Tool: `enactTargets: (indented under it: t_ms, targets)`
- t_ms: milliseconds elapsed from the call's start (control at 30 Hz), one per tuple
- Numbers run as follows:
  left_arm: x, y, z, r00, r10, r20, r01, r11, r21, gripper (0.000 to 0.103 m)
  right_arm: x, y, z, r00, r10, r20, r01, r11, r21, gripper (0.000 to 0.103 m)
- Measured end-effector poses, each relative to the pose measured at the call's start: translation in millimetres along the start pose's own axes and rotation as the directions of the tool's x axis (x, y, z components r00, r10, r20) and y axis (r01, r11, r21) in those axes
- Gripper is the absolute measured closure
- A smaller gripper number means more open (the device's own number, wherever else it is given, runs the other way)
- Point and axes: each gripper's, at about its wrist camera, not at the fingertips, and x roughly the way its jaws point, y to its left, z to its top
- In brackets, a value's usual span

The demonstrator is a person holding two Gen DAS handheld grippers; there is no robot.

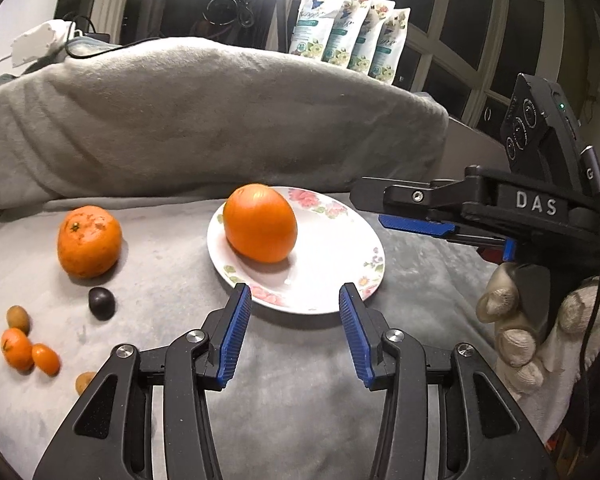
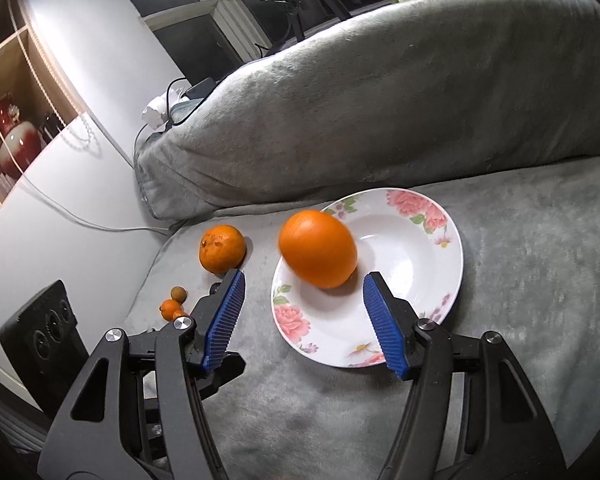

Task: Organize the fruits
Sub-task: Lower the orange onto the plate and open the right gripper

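Note:
A large orange (image 1: 260,228) (image 2: 318,248) lies on a white flowered plate (image 1: 340,264) (image 2: 412,248) on the grey blanket. My left gripper (image 1: 295,294) stands open at the plate's near rim, with nothing between its blue pads. From the right, my right gripper (image 1: 370,208) (image 2: 305,280) hovers open over the plate, its pads clear of the orange. Left of the plate sits a big mandarin (image 1: 89,242) (image 2: 222,248). Near it are a dark round fruit (image 1: 101,303), a brownish small fruit (image 1: 18,318) (image 2: 179,294) and two small orange fruits (image 1: 16,349) (image 1: 46,359).
A blanket-covered backrest (image 1: 220,120) rises behind the seat. Flowered pouches (image 1: 348,32) stand on the sill behind it, and a white power strip (image 1: 32,44) with cables lies at the back left. A gloved hand (image 1: 540,332) holds the right gripper's handle.

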Motion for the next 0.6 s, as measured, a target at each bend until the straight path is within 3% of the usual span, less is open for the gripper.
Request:
enactTargets:
  t_ms: [100, 167, 233, 400, 467, 600]
  targets:
    - [-8, 3, -4, 1.000, 0.004, 0.012, -0.004, 1.000, 0.000, 0.047, -2, 6, -4, 1.000, -0.022, 0.005, 0.022, 0.999, -0.026, 0.038]
    - [-13, 6, -7, 1.000, 0.013, 0.009, -0.013, 1.000, 0.000, 0.046, -1, 10, -5, 0.999, -0.032, 0.003, 0.032, 0.999, -0.039, 0.024]
    - [-15, 9, -8, 1.000, 0.017, 0.004, -0.017, 1.000, -0.008, 0.037, -1, 13, -7, 0.999, -0.048, 0.008, 0.048, 0.998, -0.047, 0.017]
    - [-29, 24, -14, 0.999, 0.039, 0.007, -0.039, 0.998, -0.043, 0.037, 2, 28, -9, 0.998, -0.069, -0.004, 0.068, 0.994, -0.088, 0.017]
    - [-36, 30, -16, 0.999, 0.053, 0.011, -0.053, 0.997, -0.054, 0.037, 7, 35, -10, 0.997, -0.073, -0.025, 0.070, 0.992, -0.107, 0.009]
    - [-51, 46, -24, 0.995, 0.094, 0.021, -0.092, 0.993, -0.070, 0.037, 13, 45, -15, 0.995, -0.085, -0.046, 0.078, 0.986, -0.149, 0.008]
